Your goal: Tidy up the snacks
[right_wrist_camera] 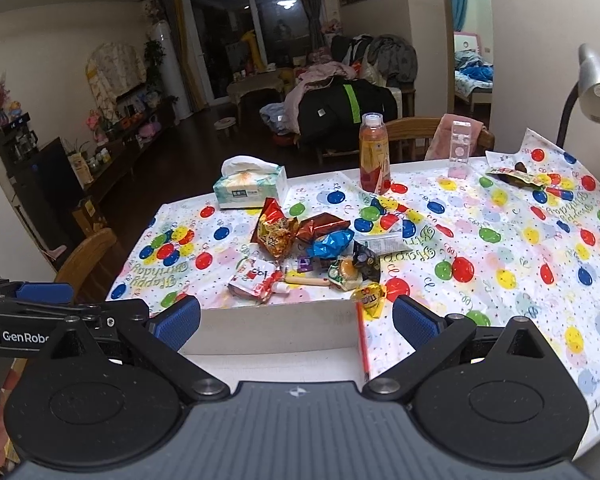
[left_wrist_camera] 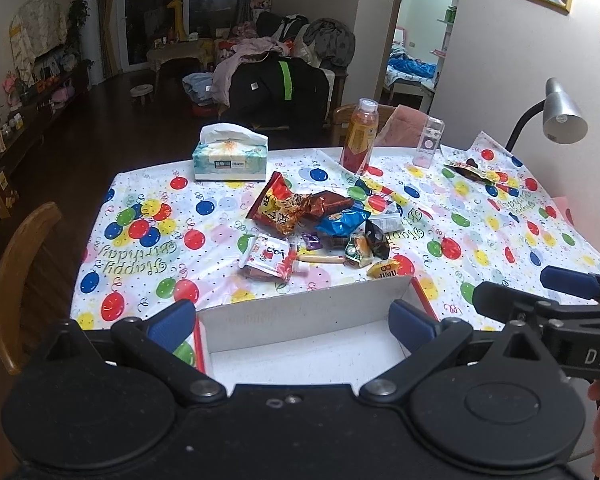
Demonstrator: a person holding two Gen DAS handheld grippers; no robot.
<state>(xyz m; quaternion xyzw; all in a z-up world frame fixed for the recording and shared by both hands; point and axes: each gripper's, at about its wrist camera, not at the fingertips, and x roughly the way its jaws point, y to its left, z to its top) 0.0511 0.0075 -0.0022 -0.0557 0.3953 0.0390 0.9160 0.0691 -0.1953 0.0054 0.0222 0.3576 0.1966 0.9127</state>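
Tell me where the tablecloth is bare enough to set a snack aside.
Free: the left stretch between tissue box, snack pile and white box, and the right side below the lamp. Crowded: the centre pile, reaching the box's far wall.

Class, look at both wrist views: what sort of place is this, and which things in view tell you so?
Most likely a lived-in home, at a dining table open to the living room. Signs: a birthday balloon tablecloth with loose snacks, clothes heaped on a sofa, and a bedroom doorway.
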